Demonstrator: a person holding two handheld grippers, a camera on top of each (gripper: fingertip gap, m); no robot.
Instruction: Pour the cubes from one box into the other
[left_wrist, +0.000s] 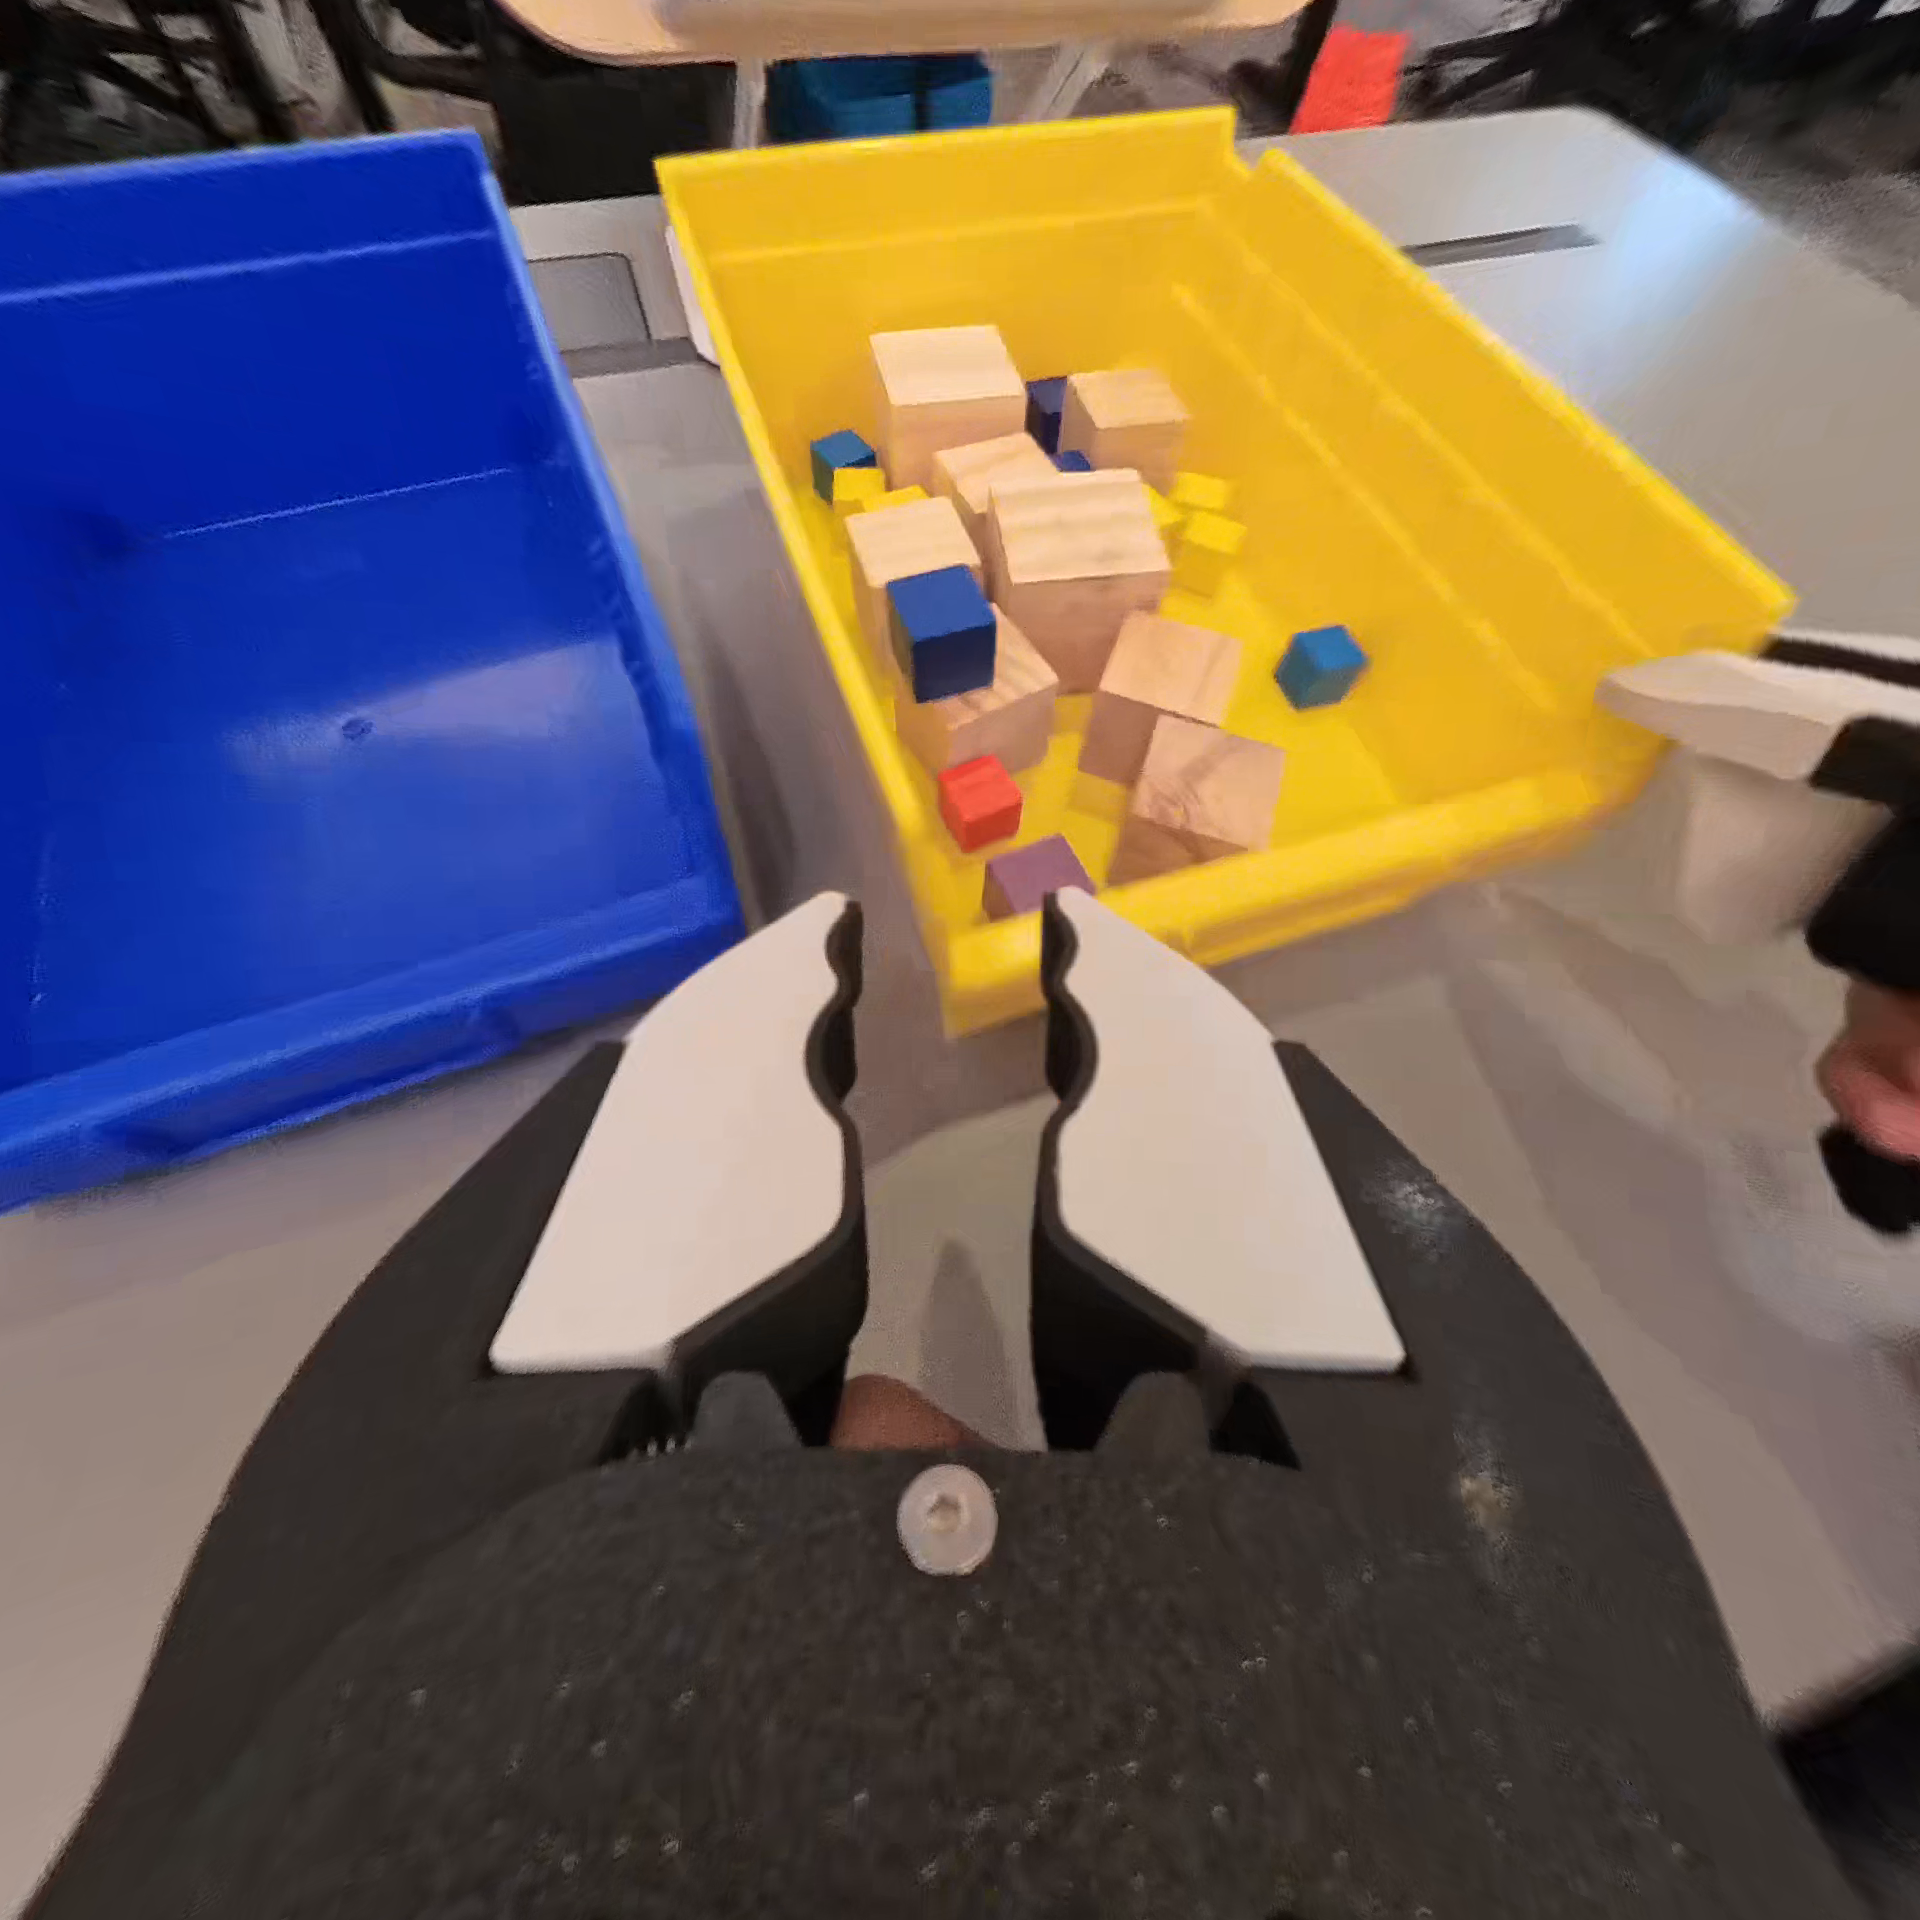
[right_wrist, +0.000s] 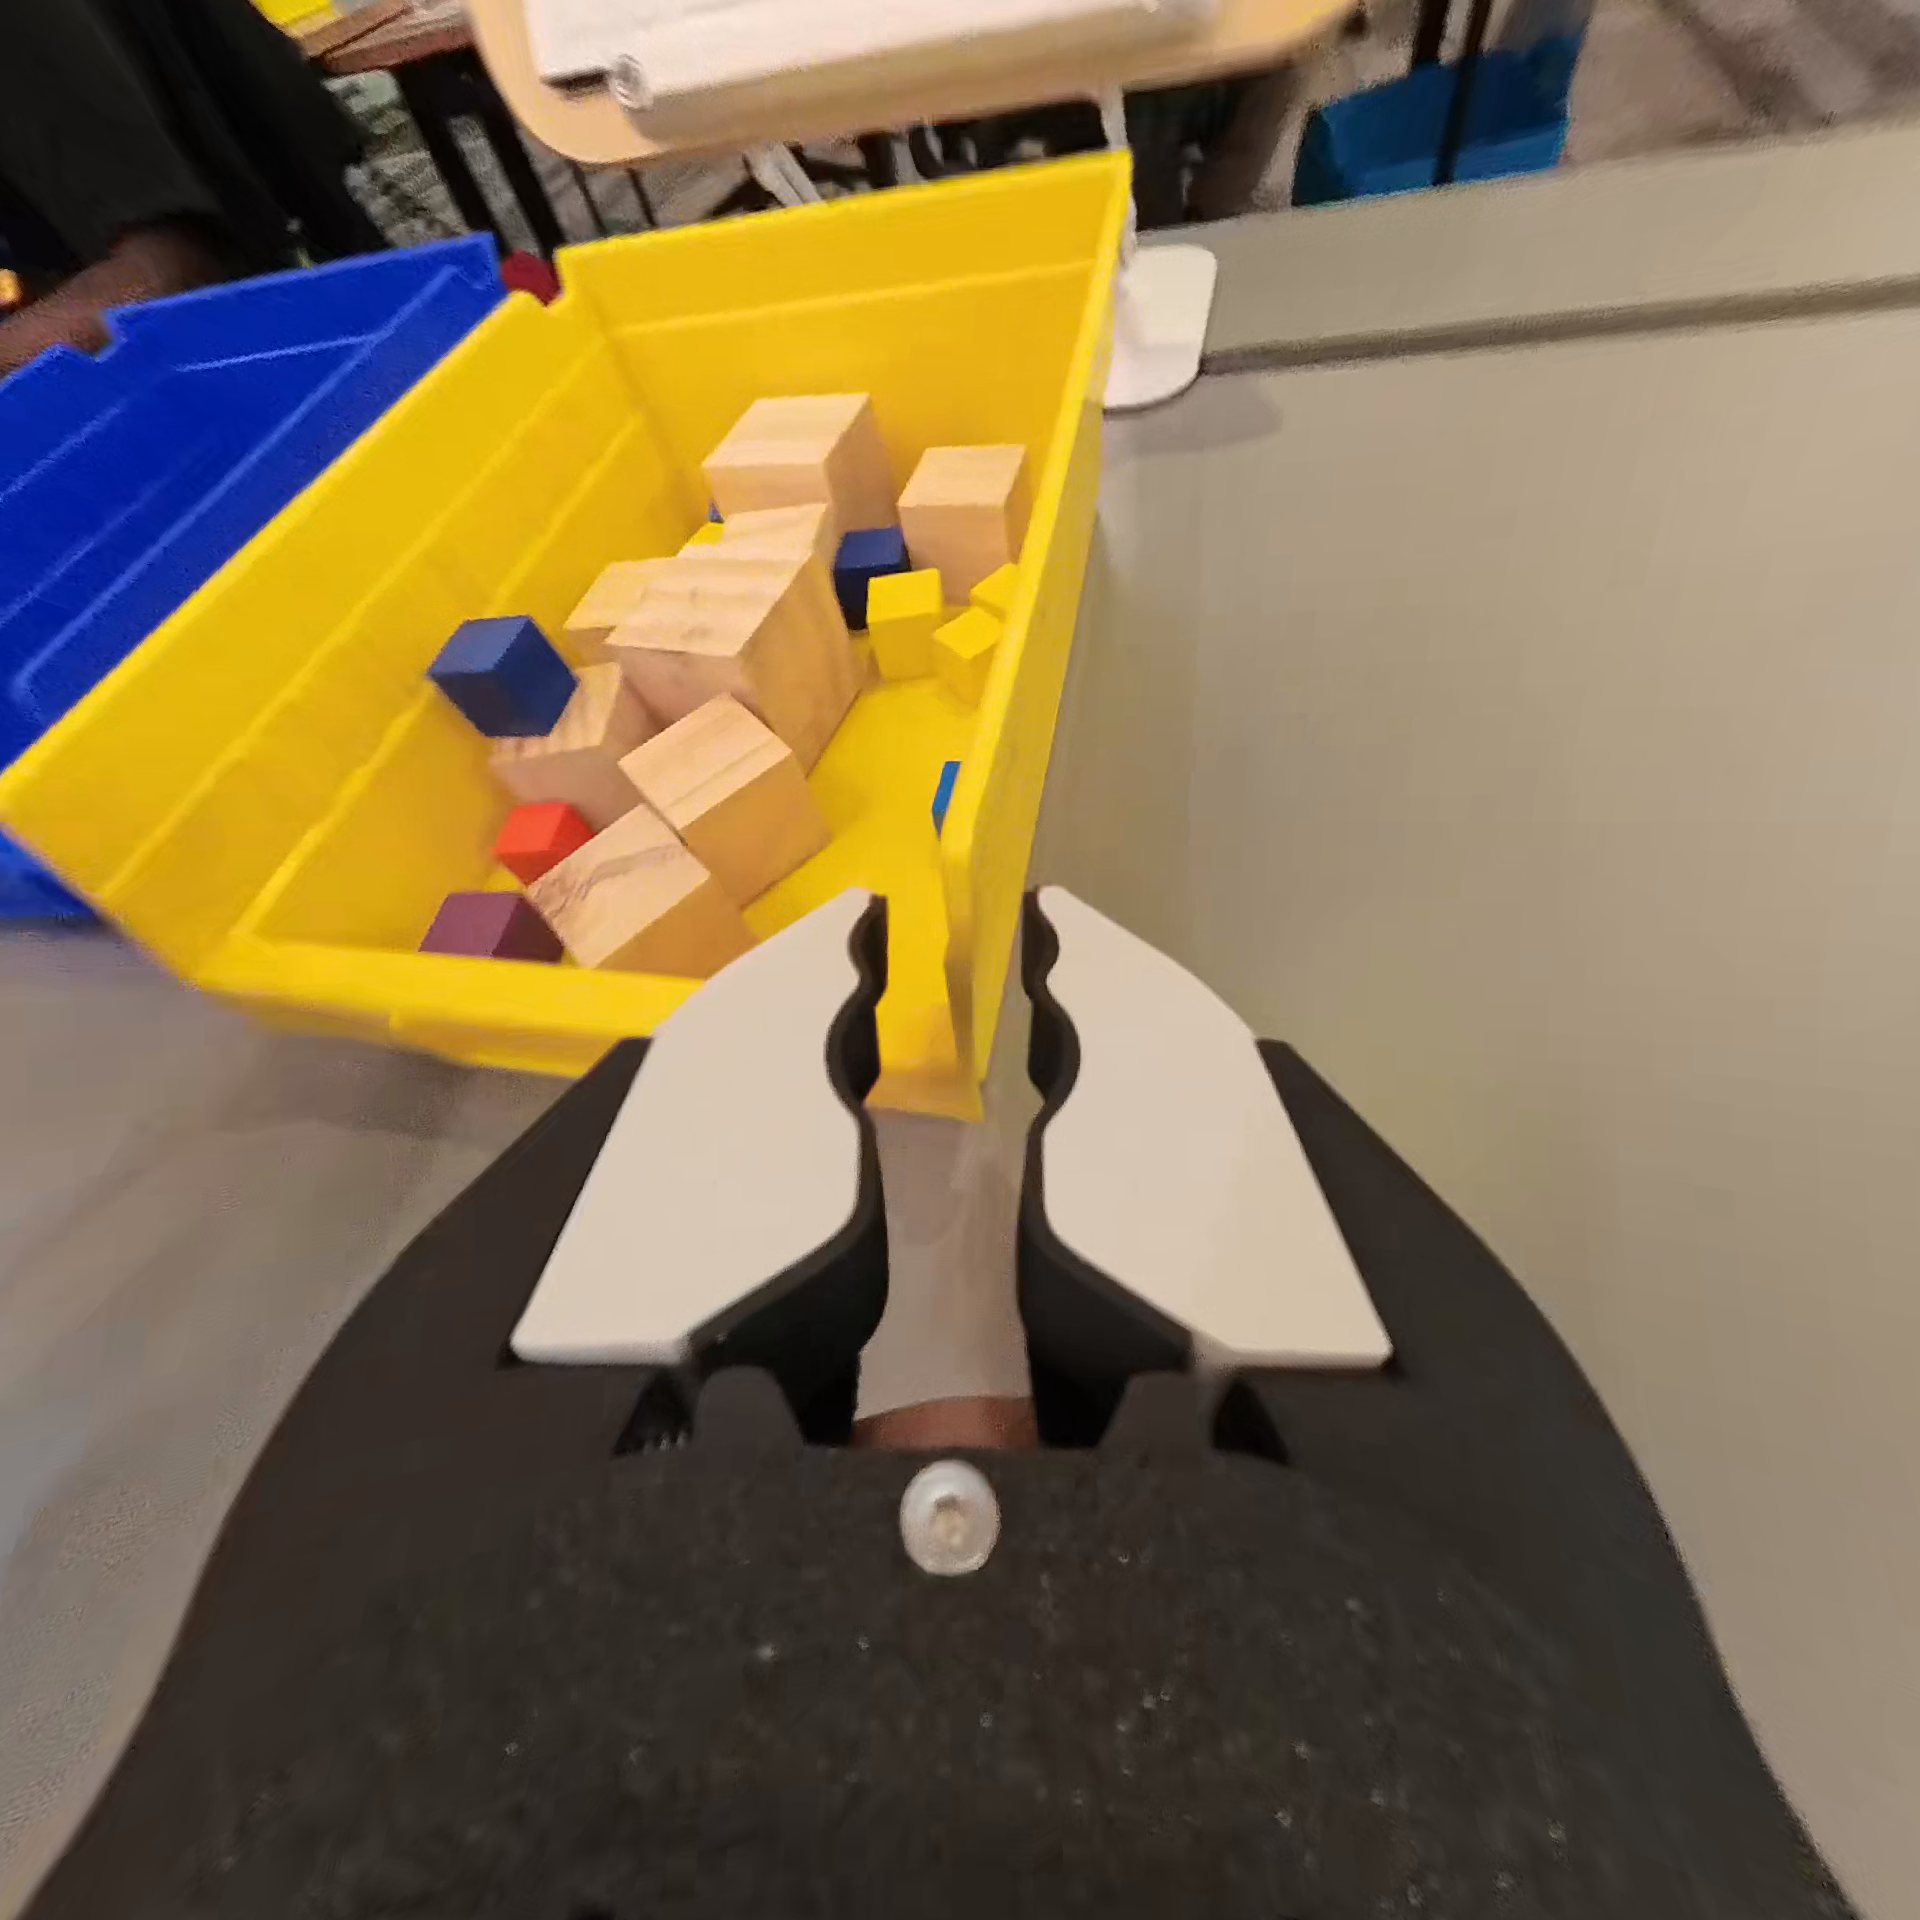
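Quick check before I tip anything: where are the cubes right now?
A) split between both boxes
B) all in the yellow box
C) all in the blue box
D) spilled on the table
B: the wooden and coloured cubes all sit inside the yellow box, while the blue box beside it shows only a bare floor.

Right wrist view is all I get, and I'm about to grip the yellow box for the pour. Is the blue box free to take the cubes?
Observer: Yes. The left wrist view shows the whole inside of the blue box, and its floor is bare.
Operator: Where is my other gripper?
Observer: The left gripper is open at the near left corner of the yellow box, holding nothing.
Operator: Is anything hidden behind the wall nearest me?
Observer: One light blue cube lies alone on the floor close to that wall, apart from the pile.
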